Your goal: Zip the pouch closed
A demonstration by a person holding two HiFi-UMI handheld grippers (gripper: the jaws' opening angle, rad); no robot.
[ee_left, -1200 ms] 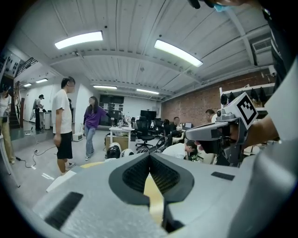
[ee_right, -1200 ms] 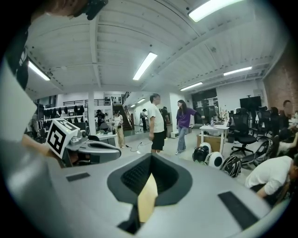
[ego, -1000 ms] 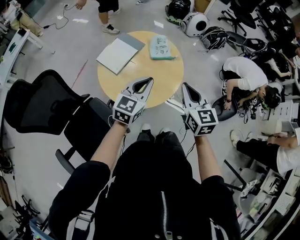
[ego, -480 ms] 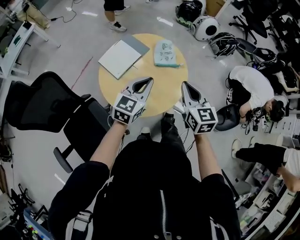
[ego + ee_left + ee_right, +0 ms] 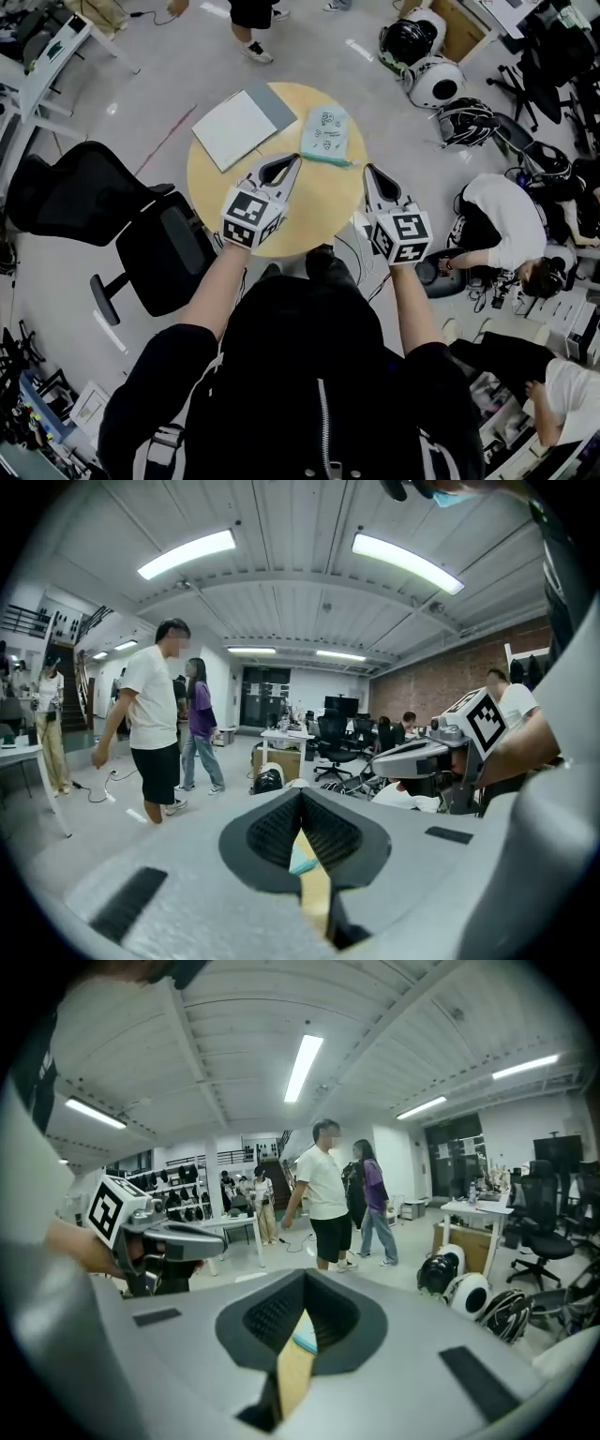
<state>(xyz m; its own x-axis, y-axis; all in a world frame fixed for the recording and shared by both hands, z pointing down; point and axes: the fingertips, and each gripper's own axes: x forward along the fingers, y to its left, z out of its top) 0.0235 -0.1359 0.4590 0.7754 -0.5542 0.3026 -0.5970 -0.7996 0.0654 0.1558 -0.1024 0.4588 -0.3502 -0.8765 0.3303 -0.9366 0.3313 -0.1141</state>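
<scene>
Pouch: a pale mint pouch [image 5: 325,134] with small prints is laid flat on the far part of the worktop, right of centre, with a darker teal edge turned toward the claws. Whether its zip is drawn cannot be told.
Worktop: a round, wood-coloured worktop [image 5: 319,202] is seen from steeply above.
White pad: a flat white pad [image 5: 234,120] with a grey edge is placed just left of the pouch, not touching it.
Left claw: the left claw [image 5: 293,159] is held over the near part of the worktop with its tips pressed together and nothing between them. The pouch is well apart from it.
Right claw: the right claw [image 5: 369,169] is held beside it at the worktop's right edge, likewise closed and empty.
Surroundings: a black office chair [image 5: 94,202] is stood on the floor at left, and helmets [image 5: 436,80] are set on the floor at upper right.
</scene>
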